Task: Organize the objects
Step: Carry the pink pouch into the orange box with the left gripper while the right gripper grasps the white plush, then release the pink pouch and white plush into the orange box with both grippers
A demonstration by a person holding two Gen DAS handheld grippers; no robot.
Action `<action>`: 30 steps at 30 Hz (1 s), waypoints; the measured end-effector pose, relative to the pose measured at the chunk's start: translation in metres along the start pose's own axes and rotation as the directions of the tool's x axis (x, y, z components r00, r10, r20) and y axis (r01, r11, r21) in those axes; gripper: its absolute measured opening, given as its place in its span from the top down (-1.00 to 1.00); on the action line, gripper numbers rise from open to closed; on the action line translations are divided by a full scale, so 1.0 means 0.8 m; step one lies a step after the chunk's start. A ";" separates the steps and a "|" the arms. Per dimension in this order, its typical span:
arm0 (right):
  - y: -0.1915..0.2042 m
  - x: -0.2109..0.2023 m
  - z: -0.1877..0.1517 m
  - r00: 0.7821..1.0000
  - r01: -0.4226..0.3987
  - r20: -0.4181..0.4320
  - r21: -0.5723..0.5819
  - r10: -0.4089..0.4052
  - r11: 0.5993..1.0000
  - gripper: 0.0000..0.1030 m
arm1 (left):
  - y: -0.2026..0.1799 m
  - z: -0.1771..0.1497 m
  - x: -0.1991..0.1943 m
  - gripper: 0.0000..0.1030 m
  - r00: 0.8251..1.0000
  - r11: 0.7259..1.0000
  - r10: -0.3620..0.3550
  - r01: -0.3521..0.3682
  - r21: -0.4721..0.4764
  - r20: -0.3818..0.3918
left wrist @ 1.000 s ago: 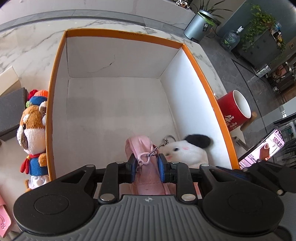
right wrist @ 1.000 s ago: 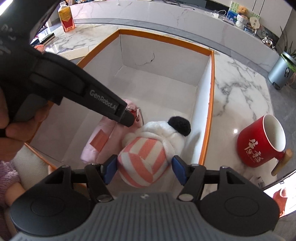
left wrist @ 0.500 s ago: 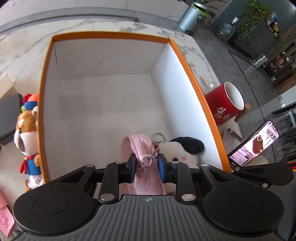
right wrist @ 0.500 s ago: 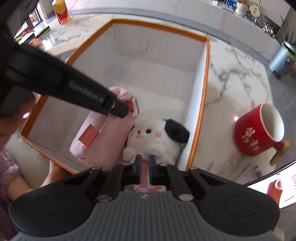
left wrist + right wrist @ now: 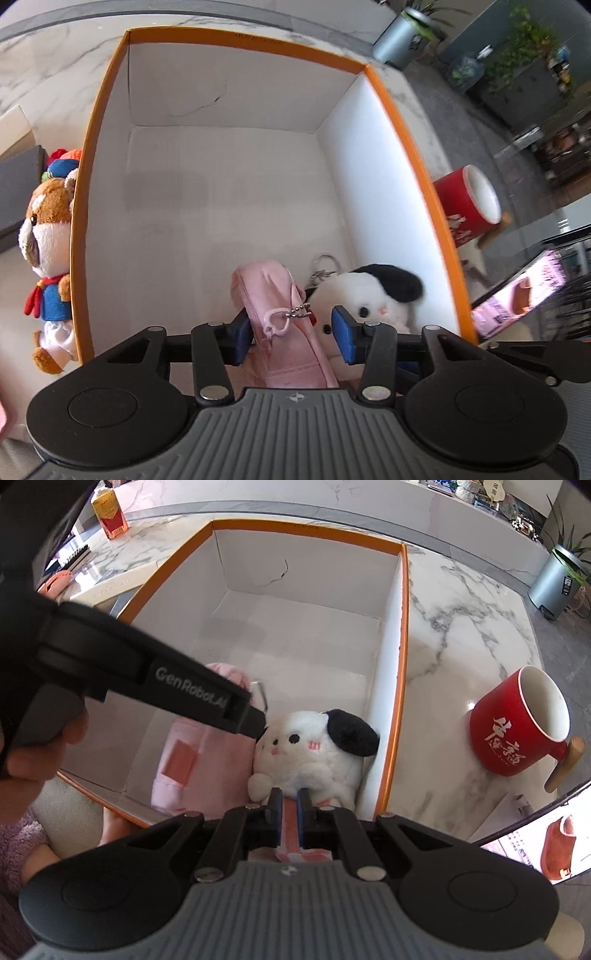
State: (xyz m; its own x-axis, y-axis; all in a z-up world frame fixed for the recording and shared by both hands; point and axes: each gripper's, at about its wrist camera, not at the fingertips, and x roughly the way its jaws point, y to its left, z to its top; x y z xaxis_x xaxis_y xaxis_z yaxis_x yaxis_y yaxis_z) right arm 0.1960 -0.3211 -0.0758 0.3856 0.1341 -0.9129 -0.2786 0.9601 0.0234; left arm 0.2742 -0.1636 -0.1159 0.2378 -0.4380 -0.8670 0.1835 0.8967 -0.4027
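Observation:
An orange-rimmed white box (image 5: 402,122) (image 5: 404,635) holds a pink pouch (image 5: 280,302) (image 5: 192,768) and a white plush with a black ear (image 5: 373,295) (image 5: 314,753), side by side in its near right corner. My left gripper (image 5: 291,334) straddles the pouch's top by its pink clip and bead chain. Its jaws are opening, and the right pad stands clear of the pouch. One of its fingers (image 5: 207,701) crosses the right wrist view above the pouch. My right gripper (image 5: 290,808) is shut on the plush's pink-and-white striped cloth at its lower end.
A brown plush dog in blue clothes (image 5: 48,236) leans on the box's left outer wall, next to a dark grey box (image 5: 18,192). A red mug (image 5: 517,723) and a lit screen (image 5: 517,299) stand right of the box. A juice carton (image 5: 109,513) is far left.
My left jaws, shut on the pink pouch before, have spread apart. My right jaws, open around the striped plush a second ago, closed on its striped cloth and stay closed.

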 end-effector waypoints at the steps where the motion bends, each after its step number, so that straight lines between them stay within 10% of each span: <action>1: 0.000 -0.002 0.000 1.000 -0.002 0.005 0.005 0.002 1.000 0.82 | 0.002 -0.001 -0.004 -0.11 1.000 1.000 -0.011 0.011 -0.001 0.006; 21: 0.081 -0.102 0.007 0.967 -0.064 0.246 -0.014 0.065 0.998 0.79 | 0.028 -0.048 -0.185 -0.26 0.962 0.979 -0.052 -0.004 0.203 0.267; 30: 0.171 -0.098 0.030 0.927 -0.176 0.314 -0.120 0.205 0.977 0.72 | 0.109 -0.079 -0.266 -0.27 0.931 0.974 0.084 -0.151 0.166 0.356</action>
State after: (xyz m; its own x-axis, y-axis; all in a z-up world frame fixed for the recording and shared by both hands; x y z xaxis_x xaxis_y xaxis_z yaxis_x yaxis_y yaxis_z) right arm 0.1484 -0.1941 0.0088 0.5765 0.3985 -0.7133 -0.4458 0.8850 0.1340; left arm 0.1796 0.0116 0.0150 0.5761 -0.3549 -0.7363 0.3010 0.9296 -0.2126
